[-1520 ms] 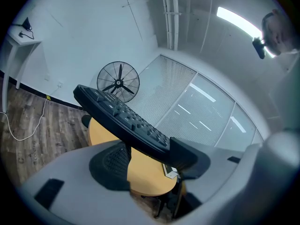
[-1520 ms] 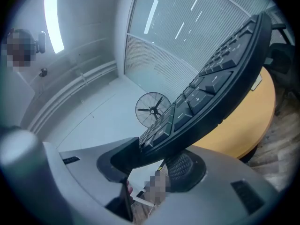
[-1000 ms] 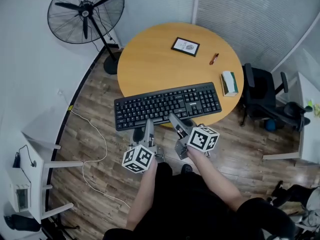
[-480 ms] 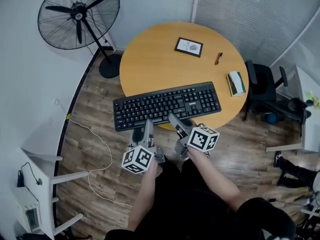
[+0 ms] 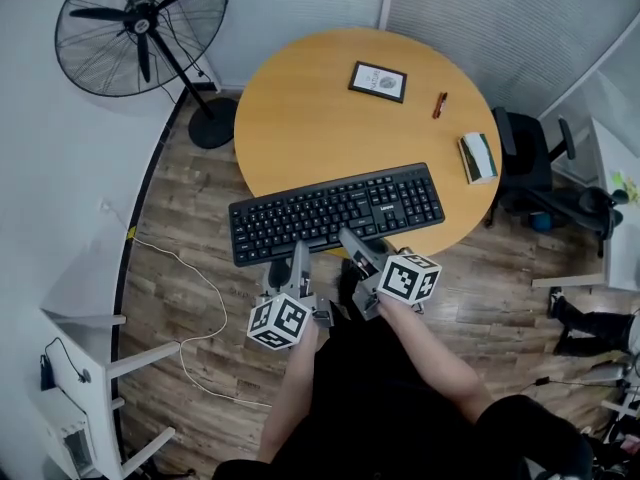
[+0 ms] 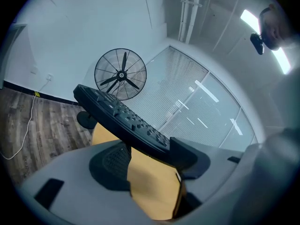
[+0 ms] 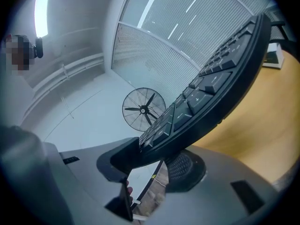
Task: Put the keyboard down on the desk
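Your left gripper (image 5: 297, 256): holding the keyboard (image 5: 335, 211) by its near edge | your right gripper (image 5: 357, 245): holding it too | keyboard: over the round desk's (image 5: 300, 118) near side

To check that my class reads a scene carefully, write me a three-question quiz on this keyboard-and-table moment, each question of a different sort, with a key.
1. True or false: the left gripper alone grips the keyboard.
2. In the head view, what stands on the floor left of the round table? A) fan B) ladder C) bin
3. Keyboard aside, how many things lie on the table?
Key: 1 false, the right gripper has its jaws clamped on it too; 2 A; 3 three: framed picture, red pen, box.
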Demonstrator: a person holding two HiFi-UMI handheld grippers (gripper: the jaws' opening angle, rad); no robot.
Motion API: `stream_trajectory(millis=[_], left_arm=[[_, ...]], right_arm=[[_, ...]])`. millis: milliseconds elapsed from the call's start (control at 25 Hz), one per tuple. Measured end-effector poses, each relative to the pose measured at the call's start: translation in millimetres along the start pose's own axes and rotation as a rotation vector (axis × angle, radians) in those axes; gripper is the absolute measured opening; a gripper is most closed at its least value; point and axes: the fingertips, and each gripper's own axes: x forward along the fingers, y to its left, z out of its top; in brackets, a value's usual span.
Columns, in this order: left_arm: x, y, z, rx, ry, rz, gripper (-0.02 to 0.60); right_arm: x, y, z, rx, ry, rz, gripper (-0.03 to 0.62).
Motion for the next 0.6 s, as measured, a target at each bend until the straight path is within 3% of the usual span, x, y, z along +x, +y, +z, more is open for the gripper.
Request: stream_trajectory(millis=[320, 600], left_arm=[[34.6, 15.2, 21.0, 0.016, 0.000, 0.023, 0.238], [77.5, 16.2, 54.3, 0.039, -0.037, 0.041, 0.236]], right_arm=[[42.3, -7.7, 15.8, 0.020, 0.012, 0.016, 0.169], [88.6, -8.3, 52.9, 0.017, 0.017, 0.069, 0.169]])
